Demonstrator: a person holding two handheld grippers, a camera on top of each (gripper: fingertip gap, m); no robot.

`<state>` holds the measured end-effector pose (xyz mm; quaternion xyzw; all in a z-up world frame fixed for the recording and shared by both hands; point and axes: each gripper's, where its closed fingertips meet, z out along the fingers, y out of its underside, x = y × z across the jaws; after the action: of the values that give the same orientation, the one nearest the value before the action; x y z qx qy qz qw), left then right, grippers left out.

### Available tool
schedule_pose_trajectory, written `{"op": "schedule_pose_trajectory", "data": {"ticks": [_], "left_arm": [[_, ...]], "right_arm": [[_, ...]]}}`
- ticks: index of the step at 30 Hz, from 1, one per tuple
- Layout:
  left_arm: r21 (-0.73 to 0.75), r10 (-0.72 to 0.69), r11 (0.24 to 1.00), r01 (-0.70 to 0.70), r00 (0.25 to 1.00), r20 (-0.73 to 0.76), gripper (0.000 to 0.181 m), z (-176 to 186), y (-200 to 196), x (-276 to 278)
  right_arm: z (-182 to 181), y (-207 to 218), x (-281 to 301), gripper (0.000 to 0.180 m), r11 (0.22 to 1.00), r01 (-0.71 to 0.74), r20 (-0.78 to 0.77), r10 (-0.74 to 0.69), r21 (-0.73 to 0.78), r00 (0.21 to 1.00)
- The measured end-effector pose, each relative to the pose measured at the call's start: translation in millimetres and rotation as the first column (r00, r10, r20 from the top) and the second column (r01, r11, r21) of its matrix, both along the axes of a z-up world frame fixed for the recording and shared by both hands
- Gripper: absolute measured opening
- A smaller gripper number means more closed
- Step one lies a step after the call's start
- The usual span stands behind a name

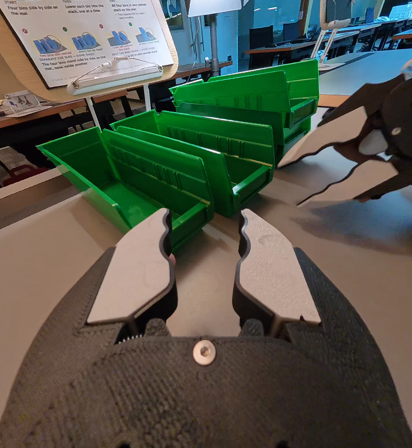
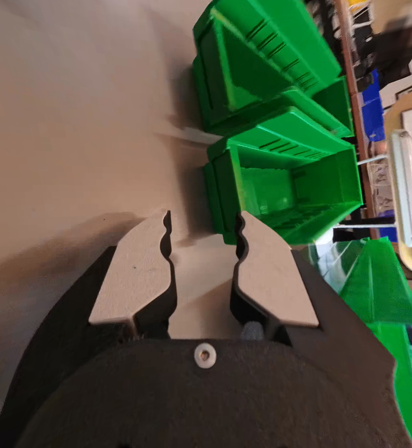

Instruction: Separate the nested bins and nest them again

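left gripper (image 1: 203, 215) sits low over the beige tabletop (image 1: 54, 278), jaws about halfway apart, nothing between them. its left fingertip overlaps the front lip of the nearest green plastic bin (image 1: 137, 194); contact can't be confirmed. a second single green plastic bin (image 1: 214, 150) stands just beside it, long walls almost touching. behind those, a tilted stack of nested green bins (image 1: 253, 97), upper one cocked up out of the lower.

right gripper (image 1: 331, 167) comes in from the right, rolled on its side, jaws well apart and empty, tips near the stack's front end. in its own view the right gripper (image 2: 202, 218) has bare table between the fingers.

open room: wide clear table in front of and right of the bins. left table edge runs close to the nearest bin. a white instruction sheet on a wooden clipboard stand (image 1: 91, 41) is right behind the bins.
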<state>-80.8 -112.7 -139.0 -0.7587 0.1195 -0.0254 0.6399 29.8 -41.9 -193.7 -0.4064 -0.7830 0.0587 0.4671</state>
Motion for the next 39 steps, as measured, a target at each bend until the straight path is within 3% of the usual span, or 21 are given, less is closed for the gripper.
{"op": "schedule_pose_trajectory", "data": {"ticks": [7, 10, 15, 24, 28, 32, 39], "left_arm": [[0.002, 0.003, 1.0, -0.003, 1.0, 0.003, 0.053, 0.4, -1.0, -1.8], [0.004, -0.004, 1.0, 0.004, 1.0, -0.002, 0.053, 0.9, -1.7, 0.0], [0.011, -0.008, 1.0, 0.008, 1.0, -0.012, 0.053, 2.6, -3.1, 1.8], [0.006, -0.007, 1.0, 0.007, 1.0, -0.012, 0.053, 1.0, -2.5, 1.5], [-0.003, -0.004, 1.0, 0.004, 1.0, -0.018, 0.053, -1.6, -1.5, 1.3], [-0.009, -0.004, 1.0, 0.004, 1.0, -0.017, 0.053, -3.1, -0.8, 1.2], [-0.008, 0.0, 1.0, 0.0, 1.0, -0.021, 0.053, -2.9, -0.7, 0.4]], "right_arm": [[-14.3, 26.1, -50.4, 0.049, 0.97, 0.031, 0.173, -0.074, 0.24, 0.982], [-26.2, 44.1, -55.8, 0.041, 0.964, 0.077, 0.246, -0.142, 0.254, 0.959], [-30.0, 48.3, -58.8, 0.032, 0.972, 0.049, 0.289, -0.116, 0.231, 0.95], [-15.9, 20.3, -29.1, 0.028, 0.983, -0.019, 0.275, -0.032, 0.181, 0.961], [8.6, -1.7, -5.6, 0.028, 0.988, -0.063, 0.265, 0.025, 0.138, 0.964], [56.3, -13.2, 15.2, 0.028, 0.988, -0.08, 0.216, 0.051, 0.129, 0.975], [140.8, 40.2, 45.9, 0.028, 0.976, -0.037, 0.2, -0.007, 0.216, 0.98]]}}
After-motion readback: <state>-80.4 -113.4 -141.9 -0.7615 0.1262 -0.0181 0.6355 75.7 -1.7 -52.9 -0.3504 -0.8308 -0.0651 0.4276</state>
